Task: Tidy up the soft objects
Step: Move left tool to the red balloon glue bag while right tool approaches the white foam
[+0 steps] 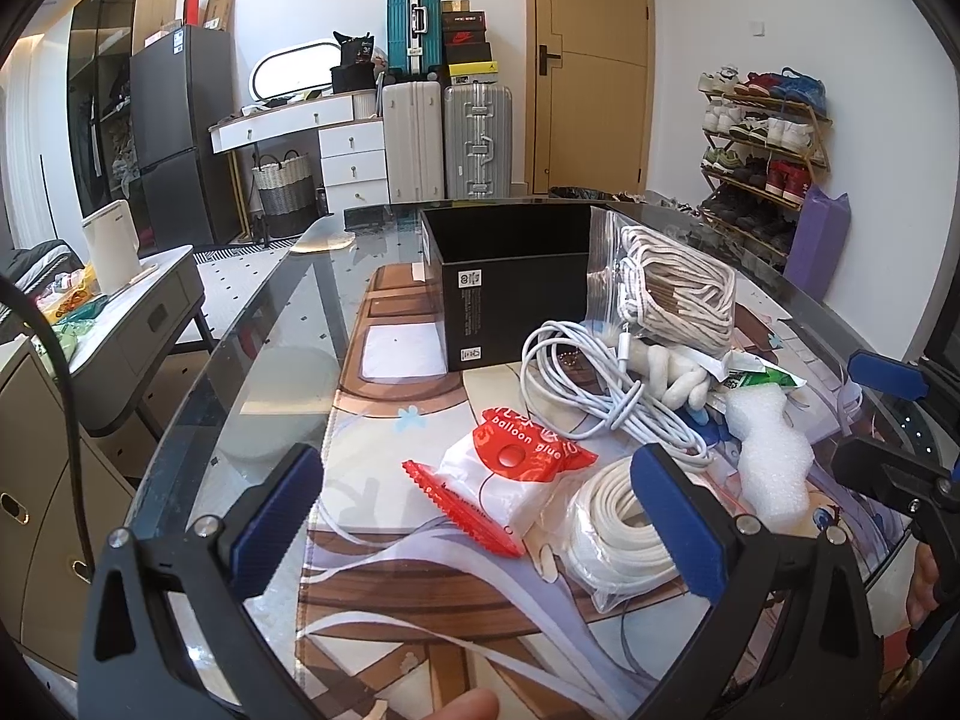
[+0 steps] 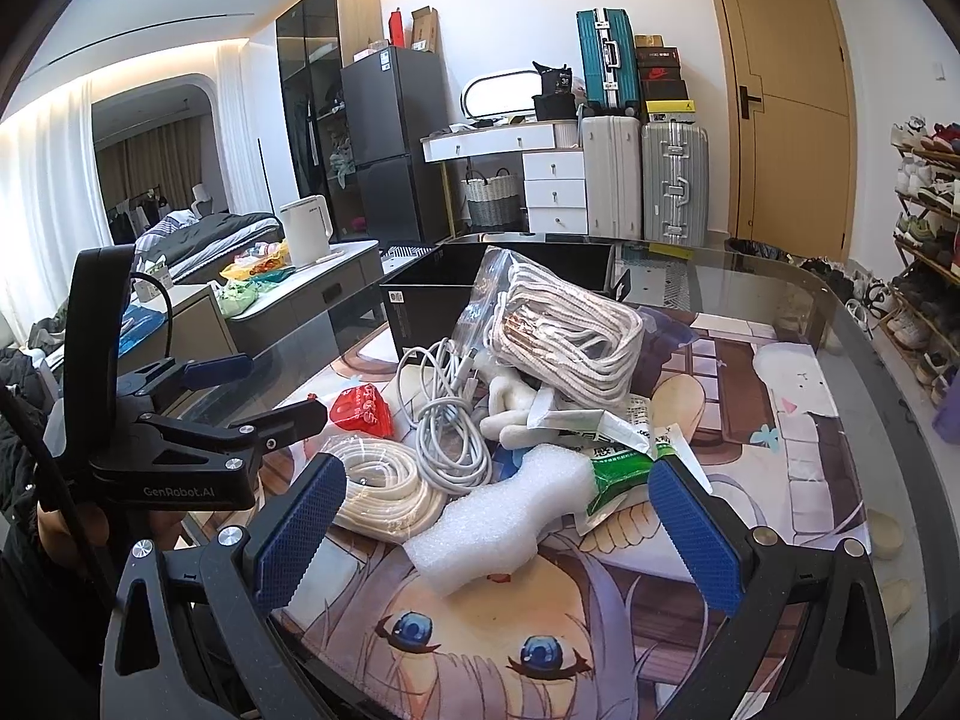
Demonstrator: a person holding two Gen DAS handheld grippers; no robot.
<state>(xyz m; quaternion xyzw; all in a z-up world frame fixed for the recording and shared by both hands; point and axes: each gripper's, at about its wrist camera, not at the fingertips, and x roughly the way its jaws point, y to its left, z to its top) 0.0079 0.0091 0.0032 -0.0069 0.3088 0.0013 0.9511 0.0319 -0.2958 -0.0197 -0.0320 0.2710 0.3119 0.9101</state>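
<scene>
Blue-padded fingers of the left gripper (image 1: 480, 516) are spread wide above the balloon glue packet (image 1: 510, 480), gripping nothing. The right gripper (image 2: 498, 531) is likewise spread, straddling a white foam piece (image 2: 498, 522) without pinching it. Behind the pile, the black box (image 1: 510, 276) stands open; its contents cannot be seen. A zip bag (image 2: 552, 318) of braided rope leans against it.

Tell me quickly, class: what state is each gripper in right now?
Left gripper: open, holding nothing, above the balloon glue packet.
Right gripper: open, holding nothing, above the white foam piece.
</scene>
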